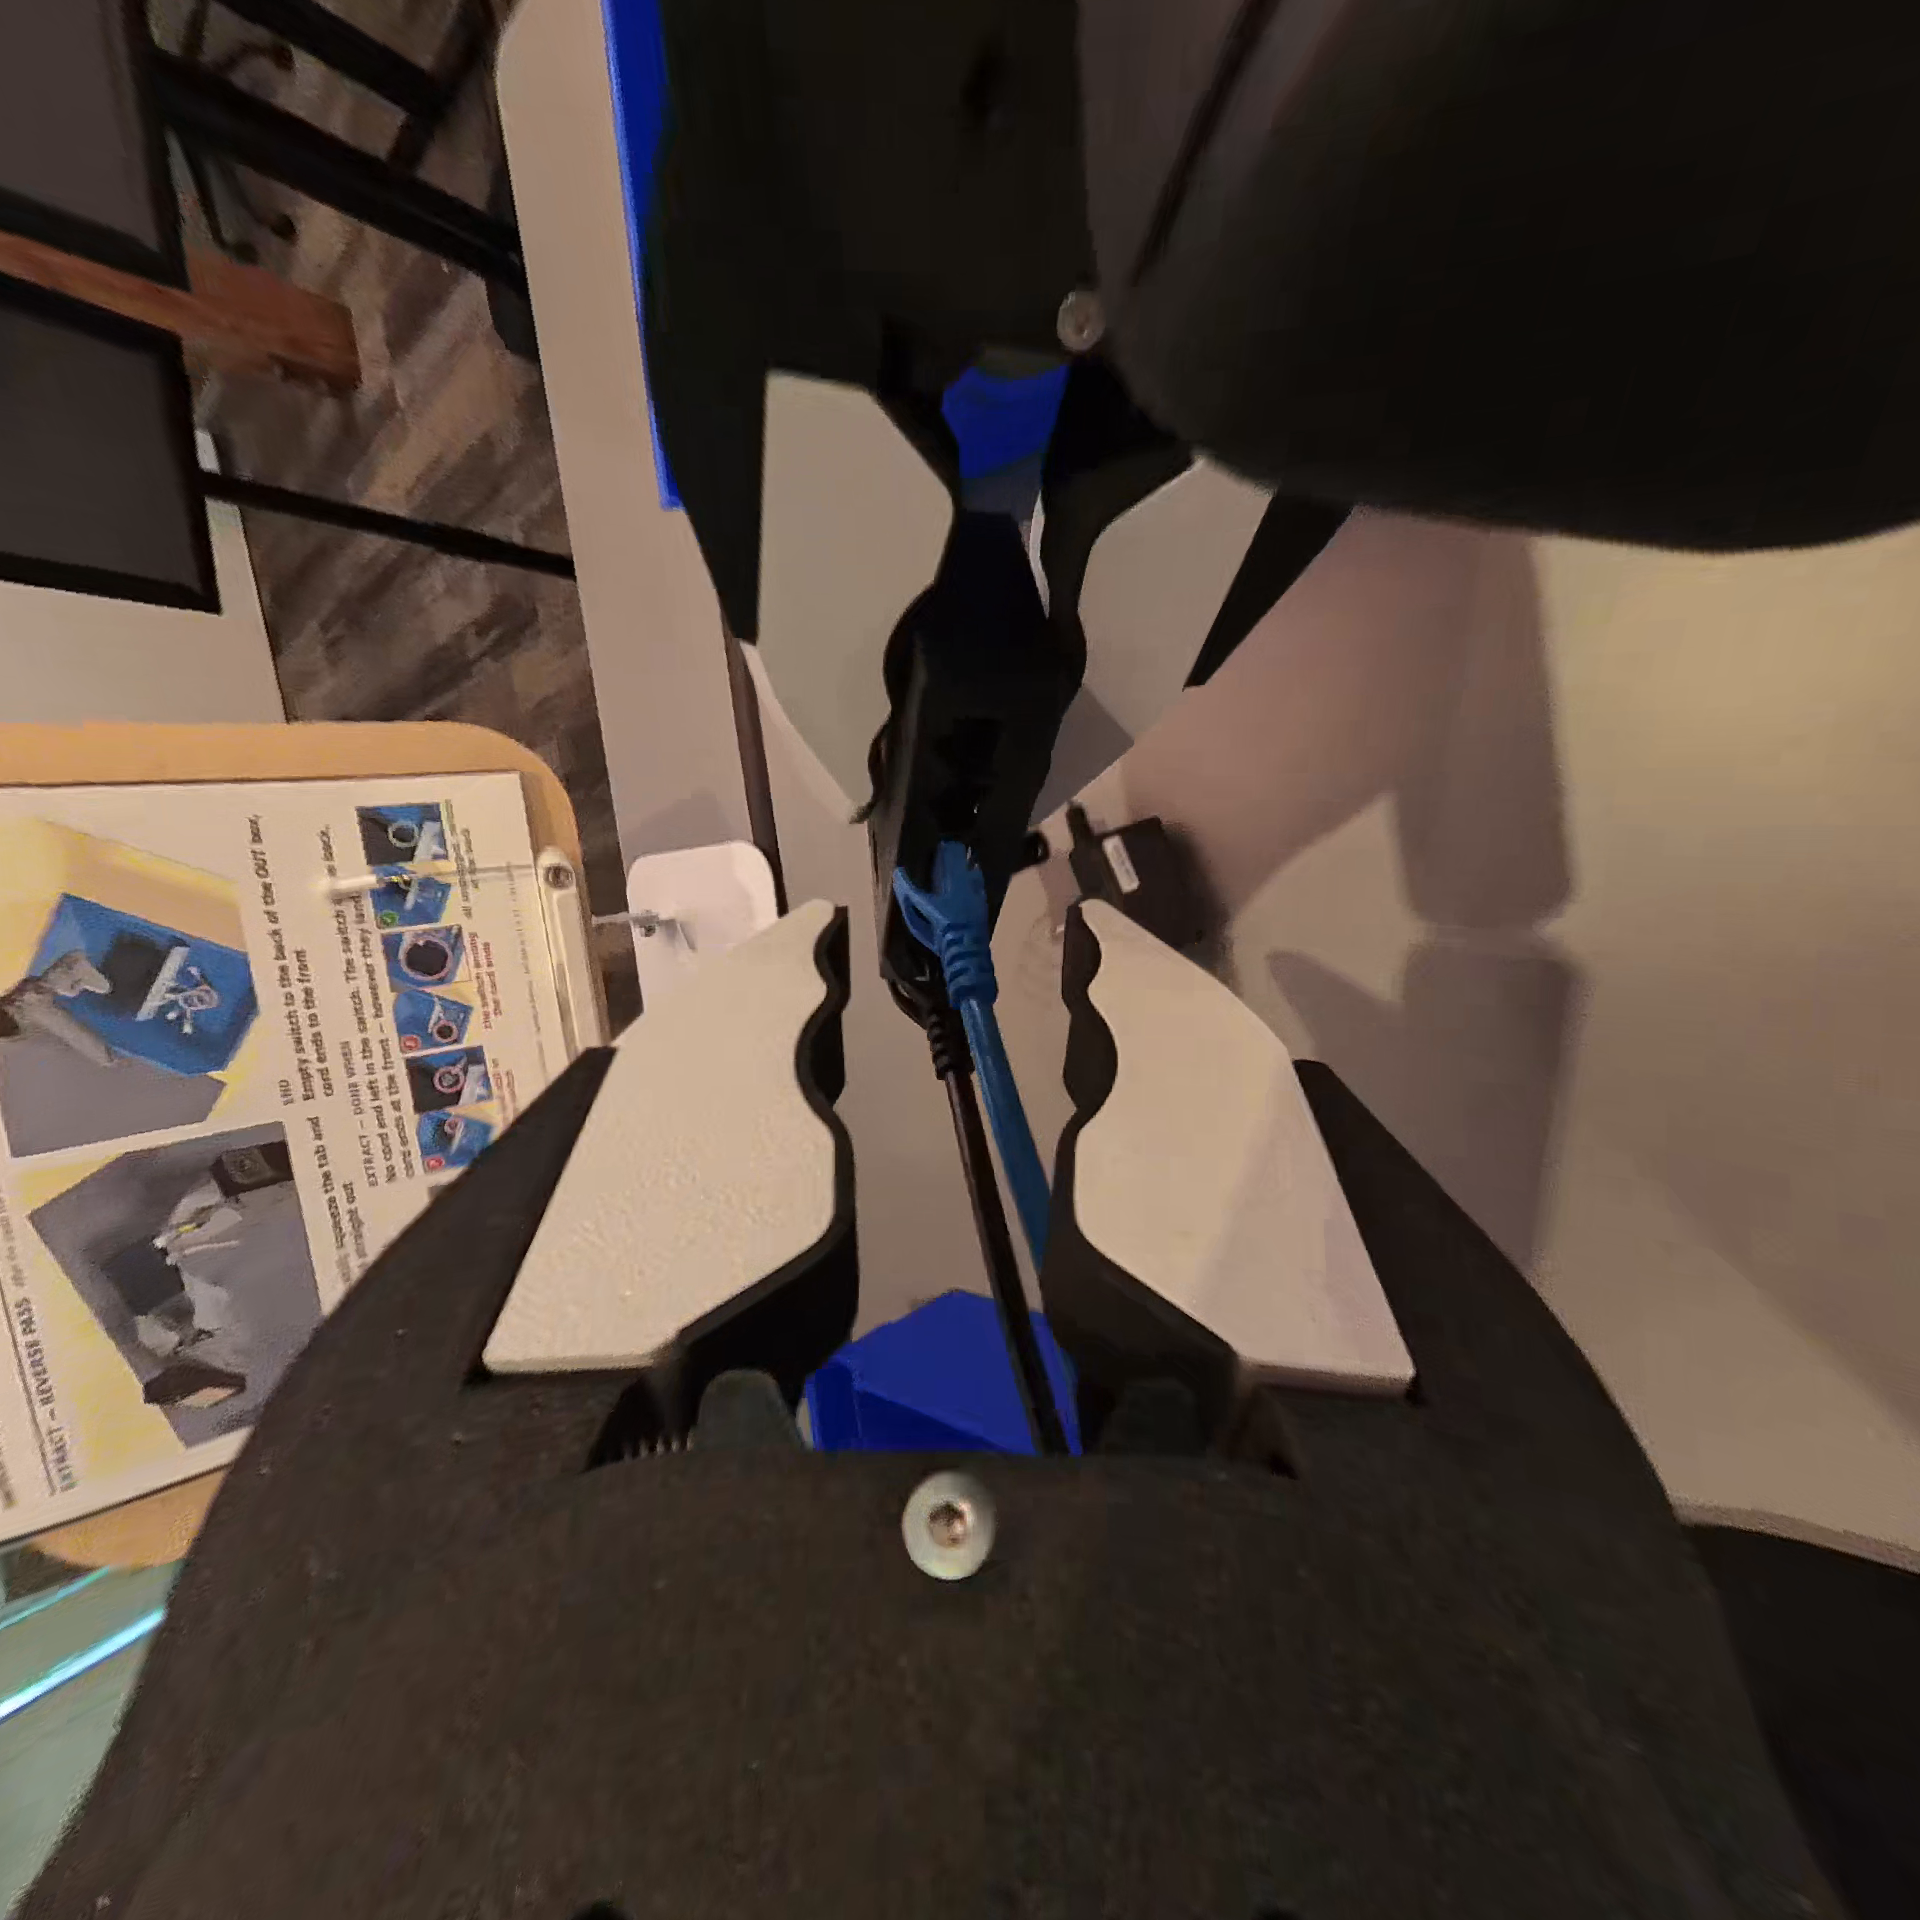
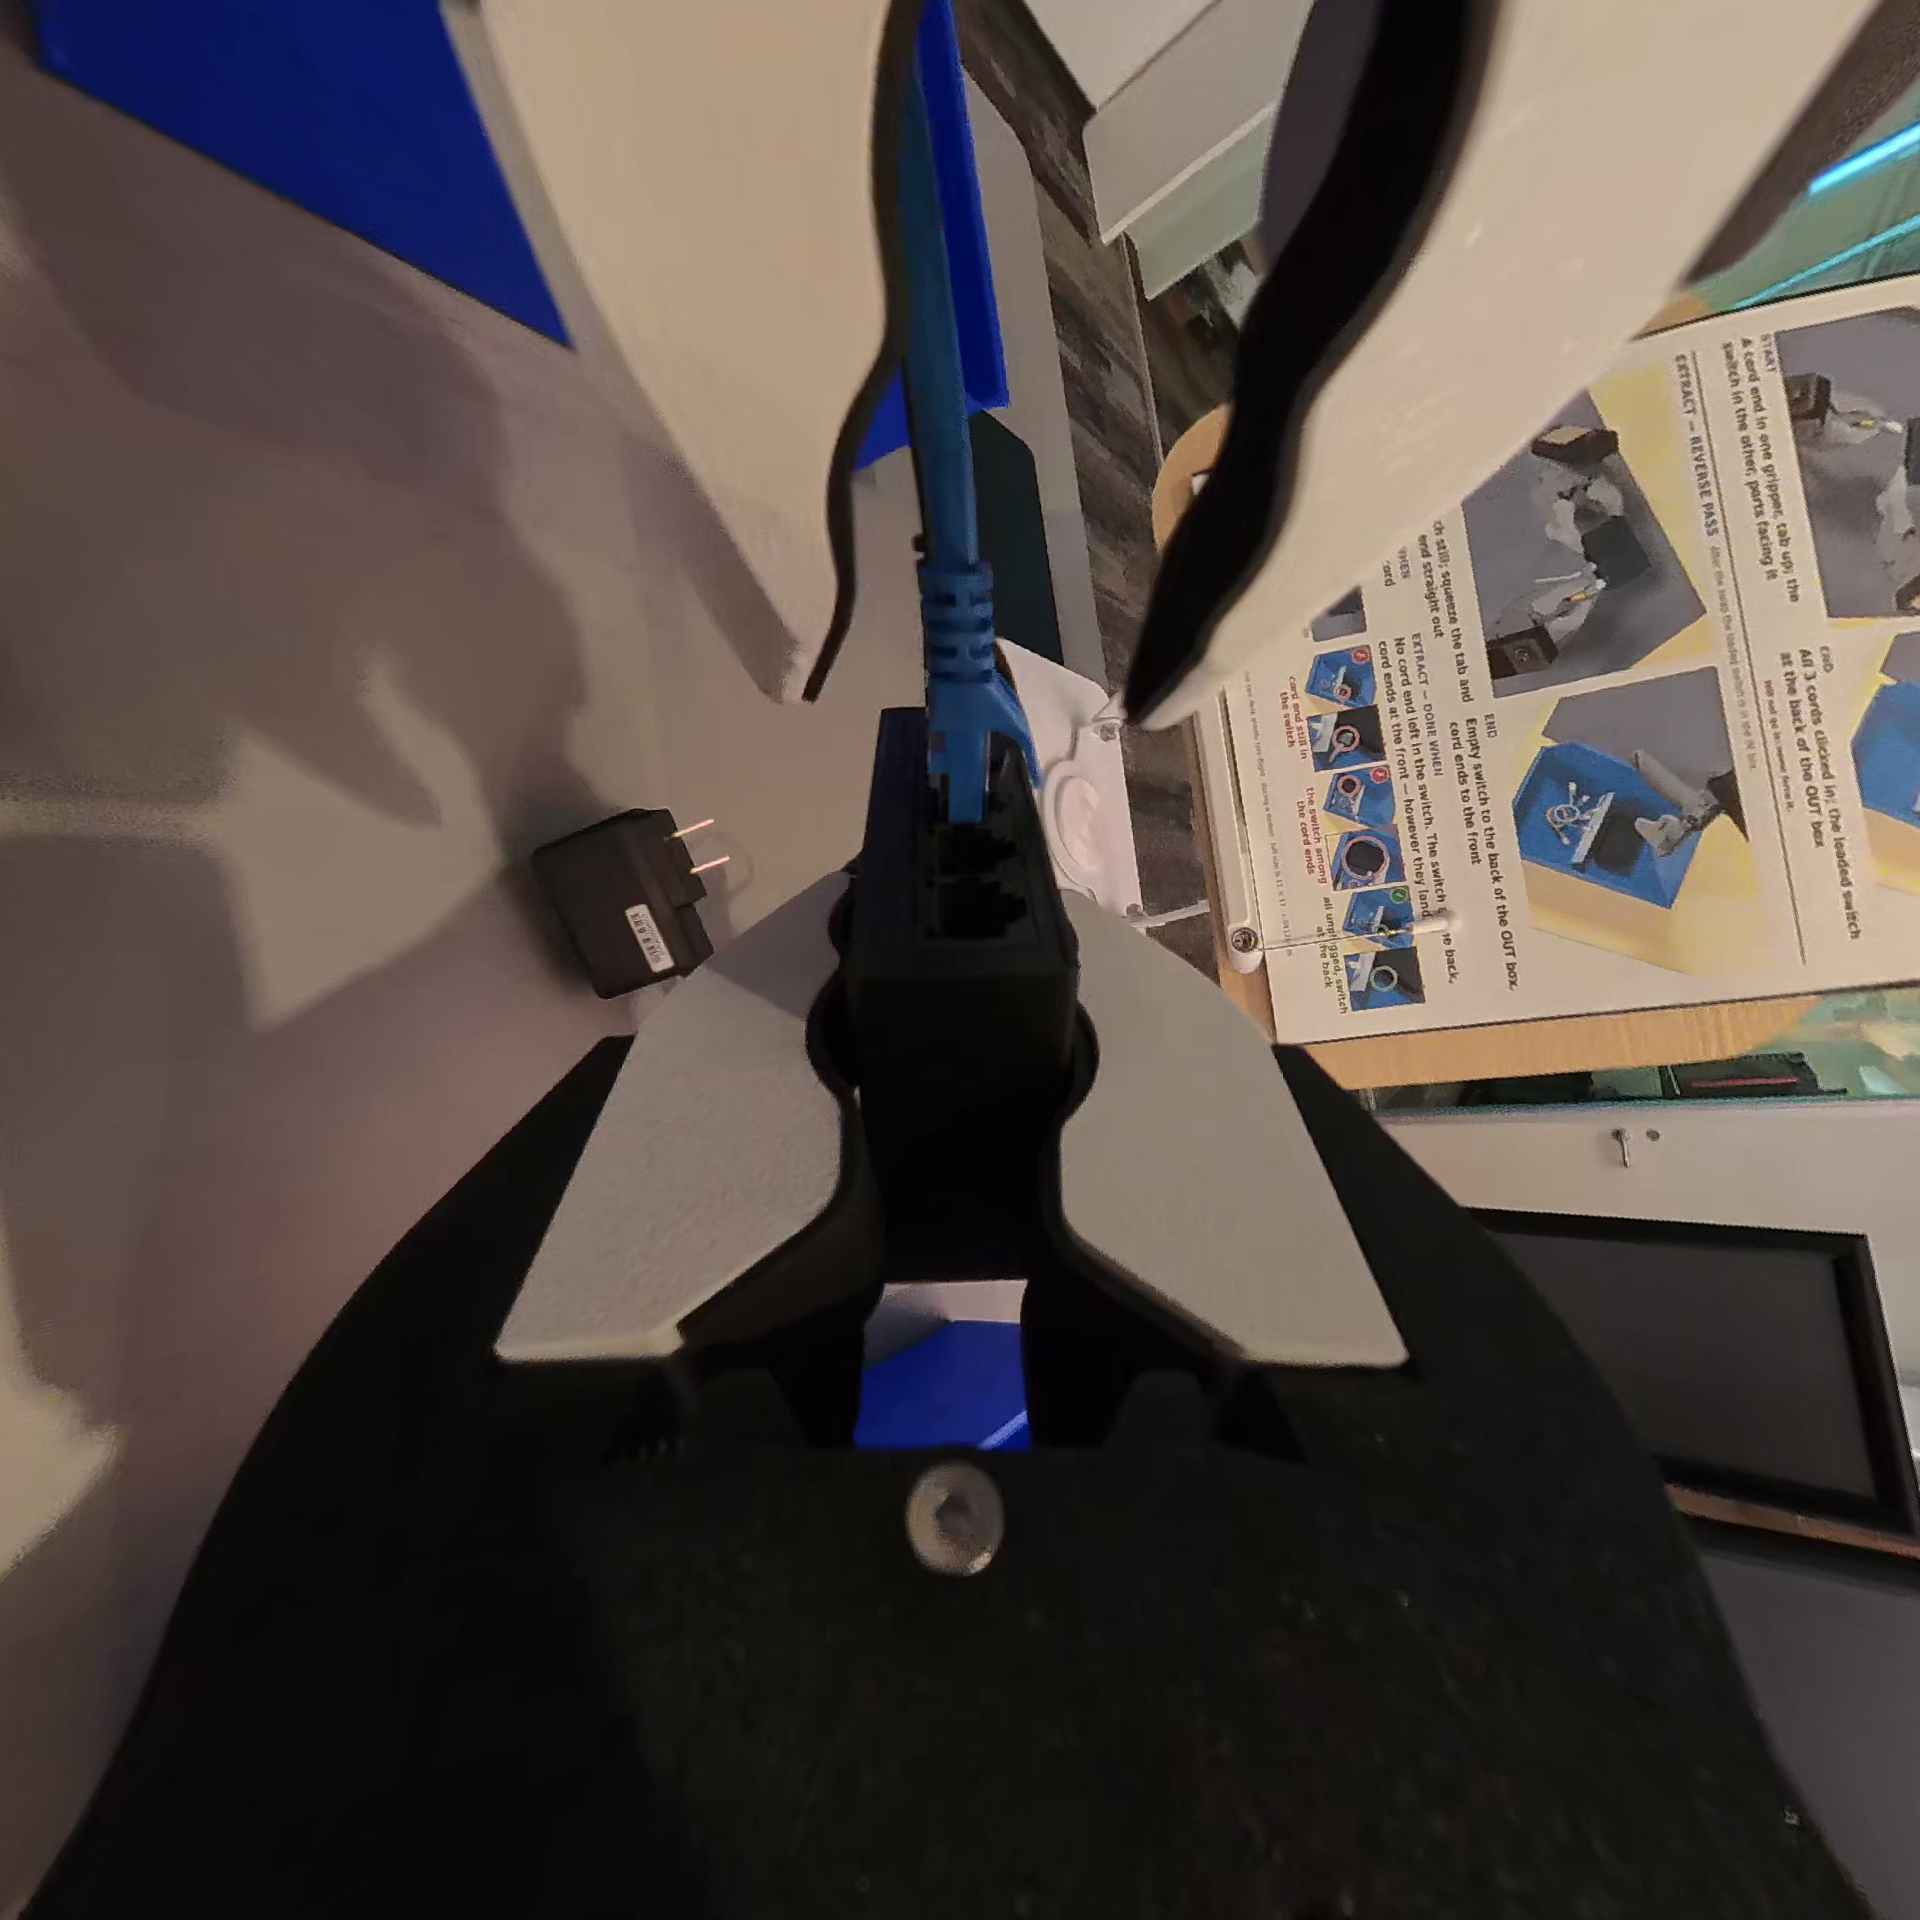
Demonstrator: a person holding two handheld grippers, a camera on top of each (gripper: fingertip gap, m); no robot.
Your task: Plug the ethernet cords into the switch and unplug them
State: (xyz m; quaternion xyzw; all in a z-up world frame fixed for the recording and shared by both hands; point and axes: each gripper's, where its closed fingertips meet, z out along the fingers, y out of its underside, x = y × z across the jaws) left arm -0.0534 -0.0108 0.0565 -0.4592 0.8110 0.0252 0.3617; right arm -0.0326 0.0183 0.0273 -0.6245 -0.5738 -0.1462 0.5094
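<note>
My right gripper (image 2: 956, 935) is shut on the black switch (image 2: 956, 1018), with both pads pressed on its sides and the ports facing away. A blue ethernet cord (image 2: 951, 499) is plugged into the far port by its blue plug (image 2: 961, 717). My left gripper (image 1: 956, 966) faces the switch (image 1: 961, 748) with its jaws open. The blue cord (image 1: 1003, 1081) and a black cord (image 1: 982, 1174) run through the gap between its fingers (image 1: 748, 1101), and the pads do not press on them. In the right wrist view the left gripper's fingers (image 2: 717, 395) stand on either side of the cord.
A black power adapter (image 2: 623, 904) lies on the white table (image 2: 260, 623) and also shows in the left wrist view (image 1: 1138, 862). A blue box (image 1: 935, 1382) sits below. An instruction sheet on a wooden board (image 2: 1558, 675) lies beside the table, and a small white object (image 2: 1081, 821) is near the switch. The left gripper's tips are roughly 5 centimetres from the right gripper's.
</note>
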